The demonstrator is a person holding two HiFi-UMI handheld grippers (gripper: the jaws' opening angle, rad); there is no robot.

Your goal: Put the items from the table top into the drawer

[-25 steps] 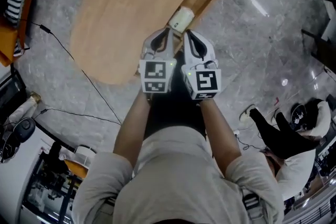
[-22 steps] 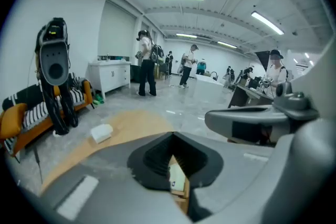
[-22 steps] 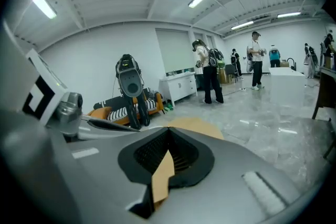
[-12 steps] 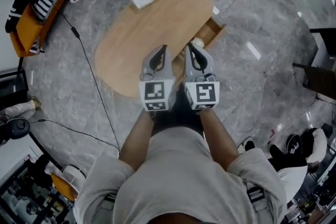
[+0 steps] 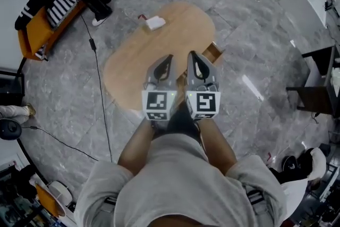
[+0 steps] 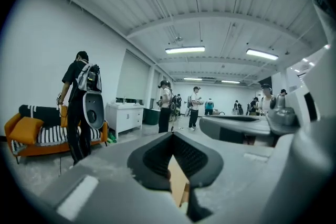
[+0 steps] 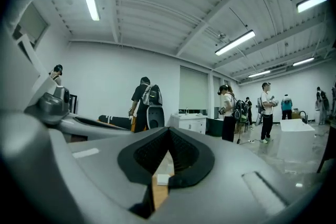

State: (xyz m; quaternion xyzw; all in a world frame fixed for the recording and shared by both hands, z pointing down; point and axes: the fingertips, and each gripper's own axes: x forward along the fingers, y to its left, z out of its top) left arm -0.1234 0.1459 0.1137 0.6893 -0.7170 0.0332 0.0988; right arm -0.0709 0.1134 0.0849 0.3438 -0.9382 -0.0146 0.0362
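Note:
The oval wooden table (image 5: 159, 50) lies far below me on the grey marble floor. A small white item (image 5: 155, 23) rests near its far end. The open wooden drawer (image 5: 214, 53) juts from the table's right side, and my right gripper hides most of it. My left gripper (image 5: 169, 58) and right gripper (image 5: 192, 55) hang side by side high above the table's near end, both shut and empty. In the left gripper view the left gripper (image 6: 172, 134) points out across the room. A sliver of table (image 7: 155, 191) shows below the right gripper (image 7: 169, 128).
An orange sofa (image 5: 48, 13) with striped cushions stands at the far left. A black cable (image 5: 98, 87) trails across the floor left of the table. Dark furniture (image 5: 319, 82) stands at the right. A person with a backpack (image 6: 81, 107) and several others stand around the room.
Both grippers have risen together and tipped up toward level. The table now looks smaller and farther below. The pale item in the drawer has gone from sight behind the grippers.

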